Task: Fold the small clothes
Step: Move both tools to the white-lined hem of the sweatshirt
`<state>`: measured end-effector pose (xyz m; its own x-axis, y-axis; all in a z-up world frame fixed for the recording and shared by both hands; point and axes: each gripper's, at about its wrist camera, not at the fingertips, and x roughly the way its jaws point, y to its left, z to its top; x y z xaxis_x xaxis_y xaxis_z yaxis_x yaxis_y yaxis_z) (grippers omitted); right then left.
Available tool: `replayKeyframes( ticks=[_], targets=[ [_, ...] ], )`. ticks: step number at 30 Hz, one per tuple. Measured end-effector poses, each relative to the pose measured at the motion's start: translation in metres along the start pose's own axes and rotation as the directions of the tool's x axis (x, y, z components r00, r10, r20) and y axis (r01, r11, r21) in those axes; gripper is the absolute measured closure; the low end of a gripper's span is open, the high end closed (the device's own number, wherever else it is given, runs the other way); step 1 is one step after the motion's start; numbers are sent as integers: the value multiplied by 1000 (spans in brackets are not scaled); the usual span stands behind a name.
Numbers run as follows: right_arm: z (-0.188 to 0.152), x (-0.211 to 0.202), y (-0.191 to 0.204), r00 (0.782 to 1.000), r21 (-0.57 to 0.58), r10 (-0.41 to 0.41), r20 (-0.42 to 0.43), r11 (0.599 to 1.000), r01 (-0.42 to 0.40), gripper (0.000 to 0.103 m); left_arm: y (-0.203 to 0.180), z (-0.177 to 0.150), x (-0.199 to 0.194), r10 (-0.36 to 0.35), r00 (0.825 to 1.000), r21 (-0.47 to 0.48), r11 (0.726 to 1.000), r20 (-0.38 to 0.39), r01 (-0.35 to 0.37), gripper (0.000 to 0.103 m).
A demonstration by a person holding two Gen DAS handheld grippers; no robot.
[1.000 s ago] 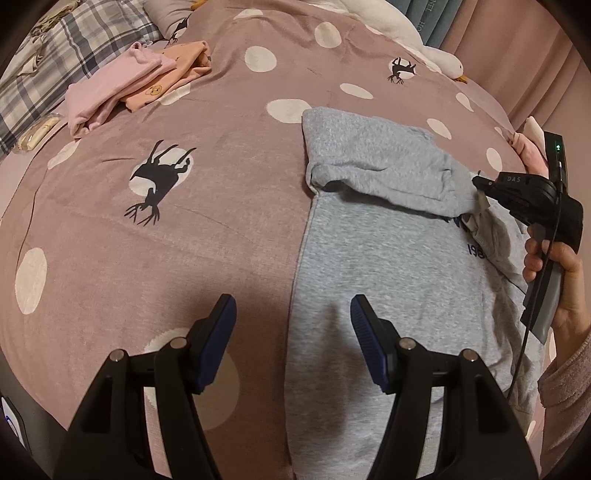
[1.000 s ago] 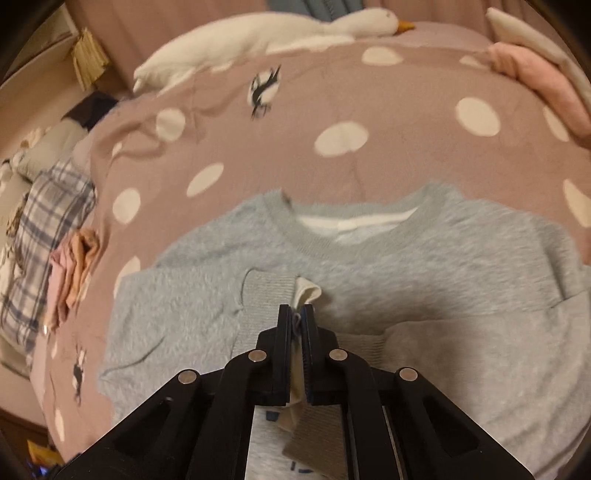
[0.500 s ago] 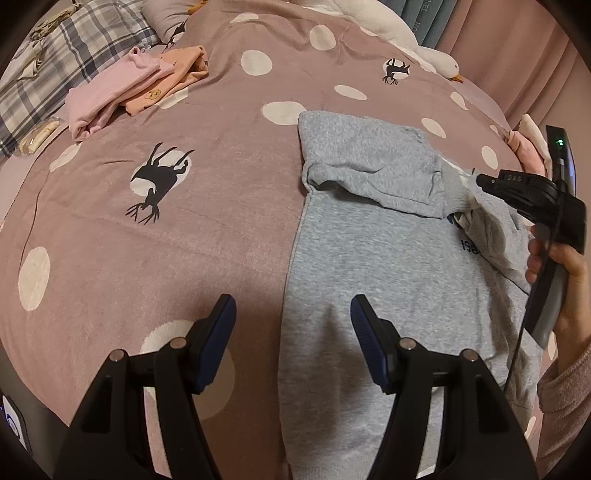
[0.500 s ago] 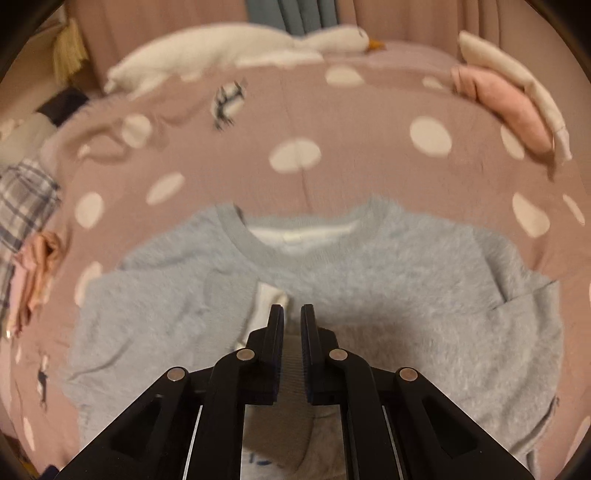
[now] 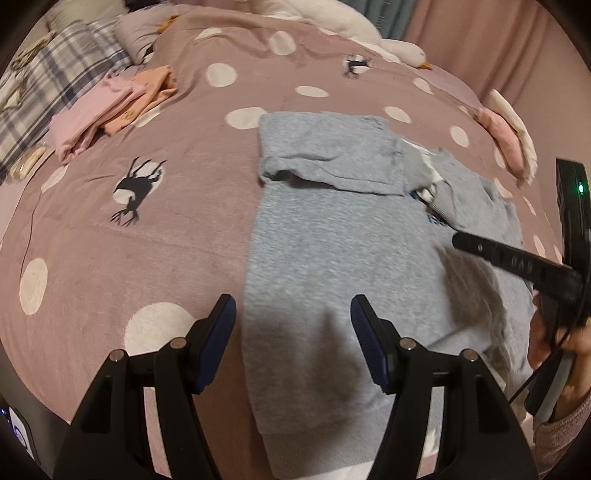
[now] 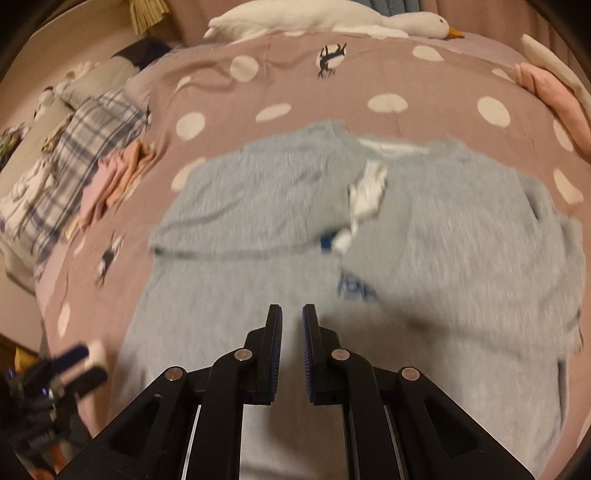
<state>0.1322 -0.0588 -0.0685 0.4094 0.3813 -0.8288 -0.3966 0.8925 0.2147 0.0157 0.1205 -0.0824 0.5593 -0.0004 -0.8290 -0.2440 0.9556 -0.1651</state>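
A grey sweatshirt [image 5: 332, 251] lies flat on the pink spotted bedspread [image 5: 147, 221], both sleeves folded in across its chest, a white cuff lining [image 6: 367, 190] showing near the middle. It also fills the right wrist view [image 6: 443, 258]. My left gripper [image 5: 291, 321] is open and empty above the sweatshirt's lower left edge. My right gripper [image 6: 291, 317] hovers above the sweatshirt's middle, its fingers a small gap apart with nothing between them. It shows at the right of the left wrist view [image 5: 517, 258], held by a hand.
A pile of folded pink and orange clothes [image 5: 110, 107] lies at the far left beside a plaid pillow [image 5: 55, 74]. A white goose plush [image 6: 332, 18] lies at the bed's far edge. More pink and cream clothes [image 5: 509, 140] sit at the far right.
My right gripper has let go of the sleeve cuff, opened slightly and pulled back toward the hem. The sleeve now lies on the chest. My left gripper has stayed open.
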Motion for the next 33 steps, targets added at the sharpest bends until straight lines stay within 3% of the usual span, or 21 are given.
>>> replayKeyframes(
  ticks=[6, 12, 15, 17, 21, 26, 28, 33],
  targets=[
    [-40, -20, -12, 994, -20, -109, 17, 994, 109, 95, -26, -12, 5, -29, 1000, 110, 994, 12, 27, 38],
    [-81, -15, -8, 977, -122, -205, -56, 973, 197, 94, -44, -31, 33, -17, 997, 181, 983, -76, 31, 38],
    [-97, -20, -4, 972, -178, -231, -45, 959, 220, 94, -44, -42, 43, 6, 993, 196, 980, -116, 17, 35],
    [-104, -24, -3, 970, -199, -239, -37, 953, 228, 93, -44, -48, 41, 11, 995, 211, 977, -101, 11, 31],
    [-115, -32, -10, 975, -176, -216, -45, 963, 205, 93, -34, -56, 36, -23, 995, 182, 982, -101, 41, 27],
    [-130, -43, -22, 977, -147, -206, -48, 969, 197, 73, -25, -62, 23, -62, 994, 139, 988, -95, 74, 25],
    [-135, -48, -27, 974, -130, -220, -53, 969, 212, 57, -21, -63, 18, -75, 992, 123, 989, -97, 87, 25],
    [-145, -60, -39, 982, -73, -173, -75, 983, 168, 46, -4, -69, 10, -52, 992, 63, 996, -113, 60, 12]
  ],
)
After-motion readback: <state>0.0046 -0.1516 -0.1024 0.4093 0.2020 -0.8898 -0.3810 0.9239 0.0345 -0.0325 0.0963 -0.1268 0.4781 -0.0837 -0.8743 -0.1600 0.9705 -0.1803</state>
